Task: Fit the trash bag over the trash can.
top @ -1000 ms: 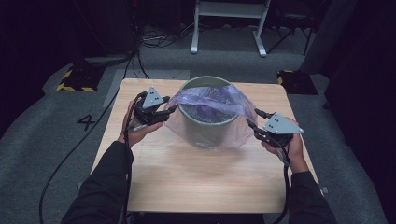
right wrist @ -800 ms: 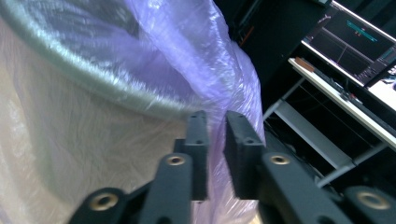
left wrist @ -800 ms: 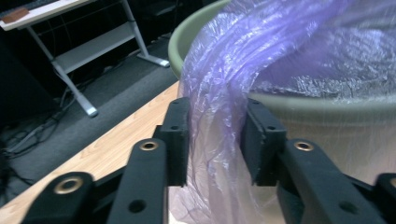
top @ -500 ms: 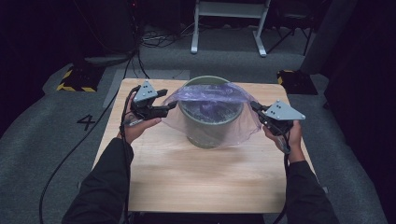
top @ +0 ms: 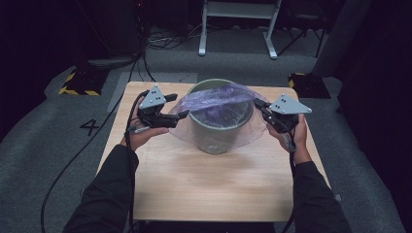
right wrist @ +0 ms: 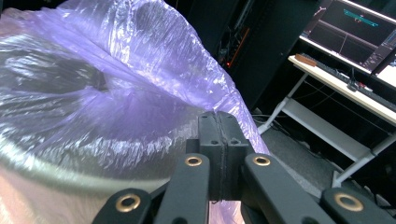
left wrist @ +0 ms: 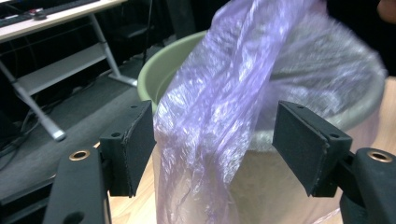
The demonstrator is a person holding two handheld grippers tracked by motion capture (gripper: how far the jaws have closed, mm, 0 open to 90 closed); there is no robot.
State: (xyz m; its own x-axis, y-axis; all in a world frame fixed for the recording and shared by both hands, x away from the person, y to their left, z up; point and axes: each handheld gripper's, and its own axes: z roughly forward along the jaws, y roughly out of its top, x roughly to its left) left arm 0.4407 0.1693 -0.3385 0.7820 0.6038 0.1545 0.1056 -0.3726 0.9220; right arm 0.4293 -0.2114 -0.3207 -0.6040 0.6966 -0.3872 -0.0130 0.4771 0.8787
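Note:
A pale green bin (top: 221,131) stands on the wooden table (top: 218,194); a thin purple plastic bag (top: 218,104) is draped over its mouth. My left gripper (top: 183,114) is at the bin's left side. Its jaws have just been opening and stand open (left wrist: 215,144), with a fold of the bag (left wrist: 224,116) hanging loose between the pads (left wrist: 135,144) and touching neither. My right gripper (top: 258,105) is at the bin's right rim, shut (right wrist: 218,154) on the edge of the bag (right wrist: 116,93), which stretches taut from it across the bin.
The bin sits toward the table's far edge, with bare wood in front of it. A white desk frame (top: 238,29) stands behind the table. Yellow-striped blocks (top: 77,82) lie on the grey floor. A cable (top: 73,160) trails from the left gripper.
The right gripper has closed on the bag's edge, risen and drawn the film over the bin's right side. The left jaws have opened, letting go of the bag.

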